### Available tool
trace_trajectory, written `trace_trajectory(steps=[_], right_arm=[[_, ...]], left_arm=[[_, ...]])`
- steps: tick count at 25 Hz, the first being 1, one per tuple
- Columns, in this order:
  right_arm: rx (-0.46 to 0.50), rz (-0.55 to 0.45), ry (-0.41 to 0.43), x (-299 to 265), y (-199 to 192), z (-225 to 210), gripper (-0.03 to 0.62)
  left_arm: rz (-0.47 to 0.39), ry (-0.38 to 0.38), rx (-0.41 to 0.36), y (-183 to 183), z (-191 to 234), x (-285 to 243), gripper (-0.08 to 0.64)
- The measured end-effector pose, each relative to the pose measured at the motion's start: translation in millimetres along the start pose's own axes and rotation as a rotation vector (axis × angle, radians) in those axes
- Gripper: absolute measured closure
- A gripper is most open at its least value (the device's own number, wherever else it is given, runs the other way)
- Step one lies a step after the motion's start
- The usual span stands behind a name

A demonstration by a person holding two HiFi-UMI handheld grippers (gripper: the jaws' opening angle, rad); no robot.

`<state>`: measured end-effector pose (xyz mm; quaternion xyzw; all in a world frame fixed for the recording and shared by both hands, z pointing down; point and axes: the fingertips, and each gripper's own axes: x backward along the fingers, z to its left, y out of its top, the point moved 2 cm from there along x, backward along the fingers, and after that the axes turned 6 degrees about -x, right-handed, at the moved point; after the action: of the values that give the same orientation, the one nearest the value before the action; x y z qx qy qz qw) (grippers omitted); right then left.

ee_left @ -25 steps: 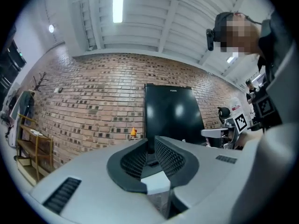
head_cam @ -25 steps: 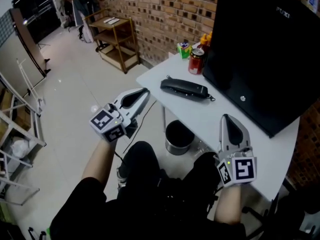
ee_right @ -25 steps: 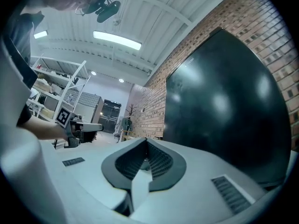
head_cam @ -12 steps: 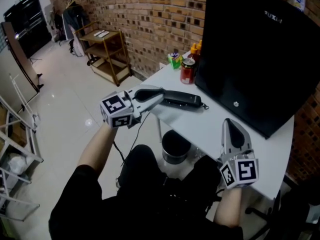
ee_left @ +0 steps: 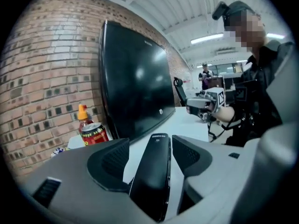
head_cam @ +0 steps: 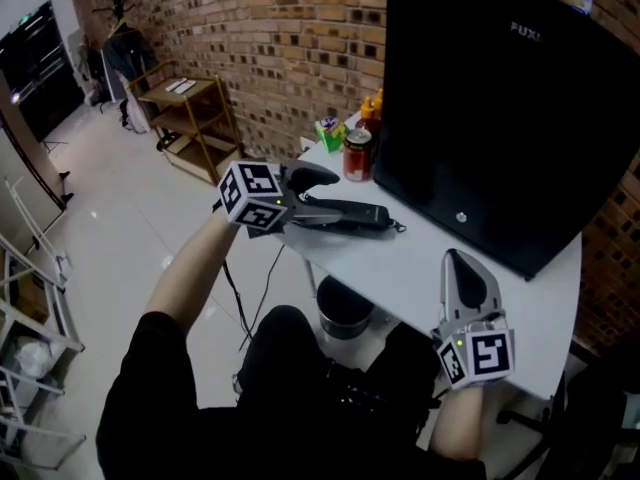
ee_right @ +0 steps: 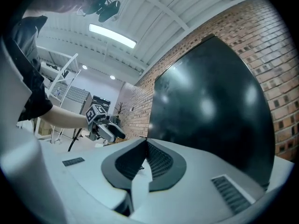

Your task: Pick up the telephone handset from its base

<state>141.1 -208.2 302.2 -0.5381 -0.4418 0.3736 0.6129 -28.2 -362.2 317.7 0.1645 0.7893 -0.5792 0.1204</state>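
Observation:
The black telephone handset (head_cam: 348, 213) lies lengthwise on the white table (head_cam: 420, 268), near its left edge; I cannot make out a separate base under it. My left gripper (head_cam: 318, 198) is at the handset's left end and its jaws are opening. In the left gripper view the handset (ee_left: 153, 174) runs between the two pads (ee_left: 114, 160) of that gripper (ee_left: 150, 155), with a gap on the left side. My right gripper (head_cam: 458, 260) rests over the table's near right part, jaws shut and empty; in the right gripper view its pads (ee_right: 159, 160) meet.
A large black monitor (head_cam: 500, 118) stands behind the handset. A red can (head_cam: 357, 153) and sauce bottles (head_cam: 376, 106) sit at the table's far left corner. A metal bin (head_cam: 343, 306) is under the table. A wooden shelf (head_cam: 190, 118) stands by the brick wall.
My left gripper has swung in from beyond the table's left edge to the handset's left end, and its jaws have gone from shut to spread around it. The right gripper has hardly moved.

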Motion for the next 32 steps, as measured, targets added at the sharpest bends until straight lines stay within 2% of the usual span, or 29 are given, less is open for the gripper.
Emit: trace_trajectory(steps=[4,7,12,21,28,32], right_arm=[[-0.002,0.011,0.000,-1,-1,-2,0.583],[-0.002,0.019,0.010,-5,-1,-3,0.583],[0.012,0.038,0.033,-10,-4,-1,0.583],[0.018,0.047,0.041,-12,-5,0,0.583],[0.018,0.051,0.039,-14,-5,0,0.583],[0.019,0.056,0.039,-14,-6,0,0.583]], left_arm=[[0.192,-0.165,-0.077,-17,-11,-23,0.265],[0.222,-0.231,-0.065,-20,-11,-31,0.265],[0.232,-0.290,-0.048,-27,-16,-38,0.265],[0.271,-0.327,-0.075,-38,-18,-44,0.284],[0.227,-0.318,-0.068,-35,-15,-40,0.301],[0.127,-0.294,-0.027,-21,-9,-32,0.302]])
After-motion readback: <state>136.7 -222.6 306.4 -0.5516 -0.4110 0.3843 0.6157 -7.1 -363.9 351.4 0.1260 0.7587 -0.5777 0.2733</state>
